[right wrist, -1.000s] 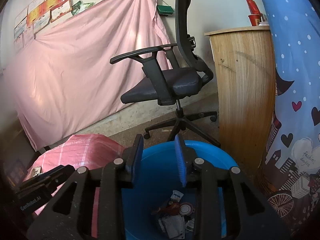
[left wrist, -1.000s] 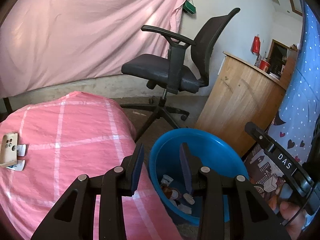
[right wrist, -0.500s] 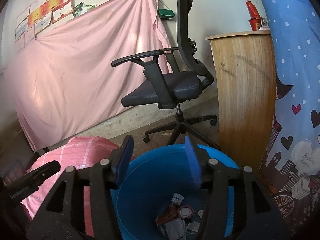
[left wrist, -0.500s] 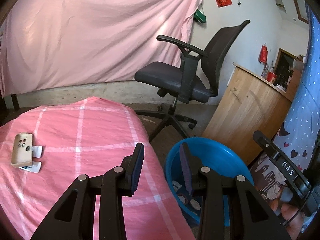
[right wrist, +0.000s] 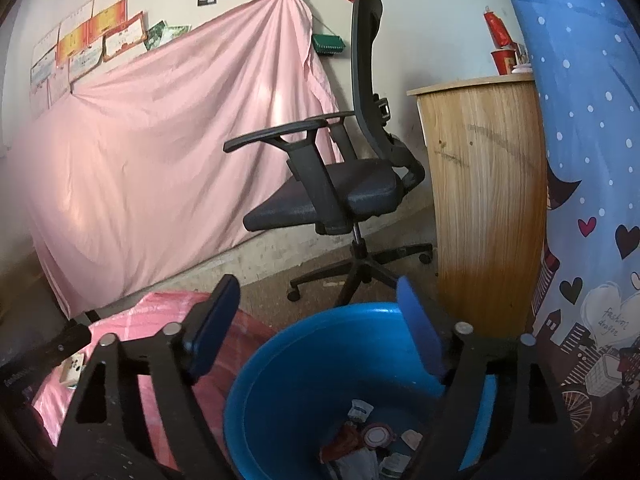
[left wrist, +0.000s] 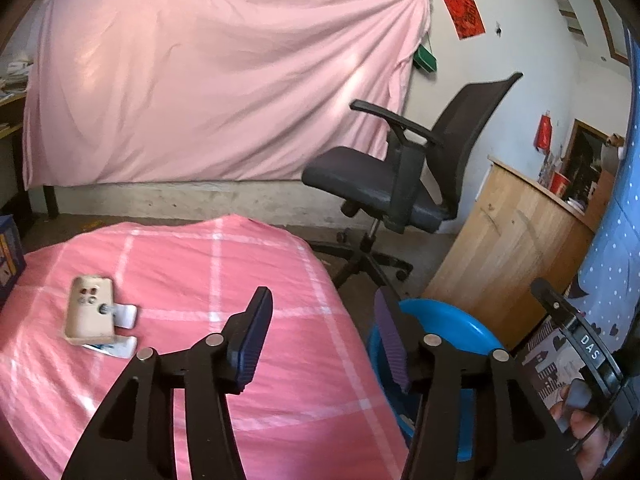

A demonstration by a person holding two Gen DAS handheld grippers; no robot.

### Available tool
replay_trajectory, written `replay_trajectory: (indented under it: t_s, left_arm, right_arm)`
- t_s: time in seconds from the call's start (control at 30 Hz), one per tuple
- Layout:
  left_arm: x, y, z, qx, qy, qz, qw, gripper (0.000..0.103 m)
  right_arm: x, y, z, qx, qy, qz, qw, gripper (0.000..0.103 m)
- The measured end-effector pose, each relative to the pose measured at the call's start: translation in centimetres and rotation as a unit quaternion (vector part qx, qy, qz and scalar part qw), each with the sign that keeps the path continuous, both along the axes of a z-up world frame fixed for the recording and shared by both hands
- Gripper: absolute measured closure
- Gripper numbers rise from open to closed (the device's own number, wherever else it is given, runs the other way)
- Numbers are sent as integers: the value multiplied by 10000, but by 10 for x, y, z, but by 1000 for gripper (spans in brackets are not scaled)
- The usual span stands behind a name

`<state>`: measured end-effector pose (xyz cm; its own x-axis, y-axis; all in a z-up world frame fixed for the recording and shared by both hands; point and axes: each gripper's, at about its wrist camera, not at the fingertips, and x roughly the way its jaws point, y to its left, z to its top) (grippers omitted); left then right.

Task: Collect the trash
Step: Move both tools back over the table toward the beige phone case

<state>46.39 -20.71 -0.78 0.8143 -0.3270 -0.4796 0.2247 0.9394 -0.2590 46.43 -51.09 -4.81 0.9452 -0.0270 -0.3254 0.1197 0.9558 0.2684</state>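
Two grippers are in my feeds, both tipped gently downward. My left gripper (left wrist: 324,340) hangs over the pink checked cloth (left wrist: 192,280) covering the table, its jaws opening with nothing between them. My right gripper (right wrist: 320,328) is poised above the blue bin (right wrist: 304,380), jaws spreading to their widest and likewise empty; at the lower right of the left view I can see fingers (left wrist: 580,412) wrapped around its handle.

One bin stands on the floor just beside the table edge, and a small heap of trash (right wrist: 372,444) lies at its bottom: wrappers, a round lid, scraps I cannot count exactly. On the cloth, toward the left, I count one beige tray-like piece (left wrist: 89,308) with two small white pieces (left wrist: 124,330) touching it; what they are I cannot tell.

Beyond the bin stand one black office chair (left wrist: 400,184), one wooden cabinet (right wrist: 484,200) and a pink sheet (left wrist: 208,80) hung on the wall. A blue dotted curtain (right wrist: 588,120) crowds the right side.
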Motion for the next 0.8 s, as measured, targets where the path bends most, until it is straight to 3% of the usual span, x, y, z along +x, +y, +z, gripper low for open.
replay_trajectory:
  t_s: [0.2,0.27,0.37,0.8]
  left_arm:
    - [-10,21,9,-79,-264,258,9993,38]
    - [-14,26,12,-98,-372,319,9988,22]
    - [-20,37,17,-153,-591,474,9970,7]
    - [-42,106,33,110,-1186,1176,9859,5]
  right_arm:
    - [-6,7,6,21,-277,-8,9996,0]
    - [-8,9,8,26,-404,22,9992,0]
    - [-10,15,12,48,-570,98,9983,0]
    - [-17,69,38,-57,-1414,663,9877,0]
